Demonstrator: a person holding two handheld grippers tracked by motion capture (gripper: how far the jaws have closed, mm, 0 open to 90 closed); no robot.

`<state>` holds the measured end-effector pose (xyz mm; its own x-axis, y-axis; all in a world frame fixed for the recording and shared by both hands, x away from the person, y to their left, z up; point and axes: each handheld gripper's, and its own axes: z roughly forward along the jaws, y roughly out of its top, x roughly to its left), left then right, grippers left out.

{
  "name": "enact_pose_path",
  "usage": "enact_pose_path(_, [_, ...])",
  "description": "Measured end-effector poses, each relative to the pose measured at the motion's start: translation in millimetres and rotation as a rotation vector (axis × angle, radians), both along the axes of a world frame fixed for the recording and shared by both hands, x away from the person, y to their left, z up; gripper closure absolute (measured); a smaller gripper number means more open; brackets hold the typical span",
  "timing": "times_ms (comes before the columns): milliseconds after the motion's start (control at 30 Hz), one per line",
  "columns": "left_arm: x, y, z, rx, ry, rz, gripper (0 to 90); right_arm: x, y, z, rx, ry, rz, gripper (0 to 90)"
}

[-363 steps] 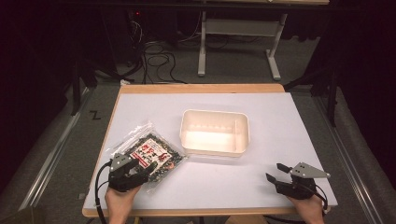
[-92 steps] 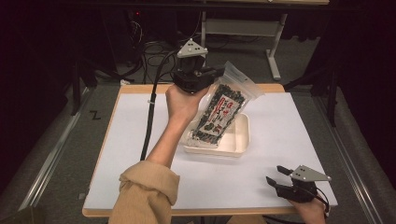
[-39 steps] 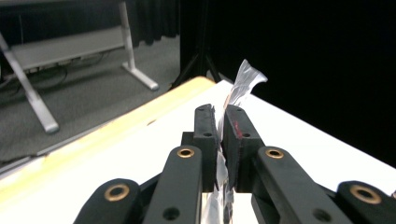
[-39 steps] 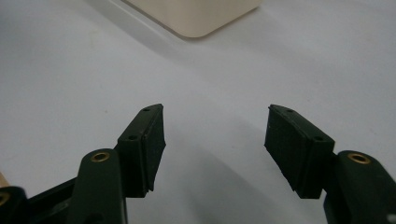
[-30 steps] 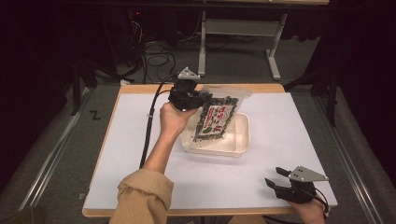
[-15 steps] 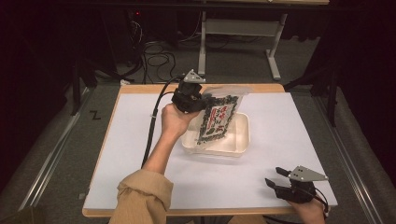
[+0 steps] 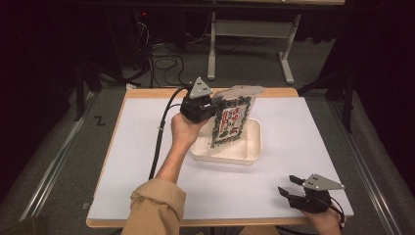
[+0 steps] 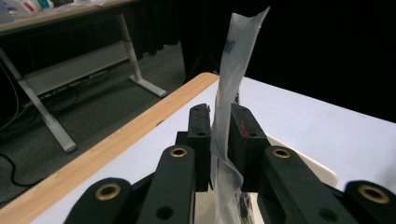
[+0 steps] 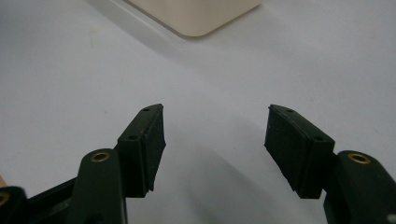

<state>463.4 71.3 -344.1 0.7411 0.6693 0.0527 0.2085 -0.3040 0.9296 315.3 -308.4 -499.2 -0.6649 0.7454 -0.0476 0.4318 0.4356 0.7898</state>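
Observation:
A clear bag (image 7: 232,120) with dark contents and a red-and-white label hangs nearly upright, its lower end inside the shallow white tray (image 7: 250,152) at mid-table. My left gripper (image 7: 215,104) is shut on the bag's upper left edge. In the left gripper view the thin plastic of the bag (image 8: 238,51) runs up between the two pads of that gripper (image 8: 219,116), whose jaws have just been closing on it. My right gripper (image 7: 289,185) rests open near the table's front right corner. Bare table lies between its pads (image 9: 215,126).
The table top (image 7: 303,127) is white with a wooden rim. A black cable (image 7: 159,142) trails from the left gripper across the table's left part. A corner of the tray (image 9: 196,14) lies ahead of the right gripper. Desk legs and cables stand on the floor behind.
The bag has swung from lying slanted over the tray to standing nearly upright, with its lower end down in the tray. The right gripper has not moved.

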Motion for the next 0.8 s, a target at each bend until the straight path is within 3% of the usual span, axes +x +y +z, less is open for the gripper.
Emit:
enact_pose_path(67, [0.4, 0.6, -4.3, 0.0, -0.007, 0.0, 80.2, 0.1, 0.2, -0.2, -0.002, 0.001, 0.002, 38.4])
enact_pose_path(167, [0.8, 4.2, -8.2, -0.035, 0.0, 0.007, 79.2, 0.0, 0.4, -0.1, -0.002, 0.001, 0.001, 38.4])
enact_pose_path(333, [0.2, 8.1, -5.7, -0.032, 0.039, 0.013, 78.6, -0.2, 0.9, -0.2, -0.007, 0.0, 0.002, 38.5])
enact_pose_path(400, [0.4, 13.8, -2.7, -0.025, 0.082, 0.02, 78.6, -0.3, 0.9, -0.1, -0.005, 0.002, 0.001, 38.5])
enact_pose_path(533, [-0.3, 18.0, 3.1, 0.035, 0.103, 0.018, 78.3, -0.2, 1.3, -0.1, -0.008, 0.001, 0.003, 38.5])
enact_pose_path(600, [0.1, 16.8, 7.5, 0.067, 0.096, 0.014, 78.5, 0.4, 1.6, -0.8, -0.01, 0.0, 0.007, 38.5])
enact_pose_path(700, [0.5, 7.8, 11.4, 0.1, 0.061, -0.002, 79.8, 0.5, 2.2, -0.9, -0.014, 0.004, 0.009, 38.5])
enact_pose_path(800, [-0.3, -5.5, 12.9, 0.168, 0.001, -0.039, 80.2, 0.4, 2.0, -1.0, -0.014, 0.005, 0.009, 38.5])
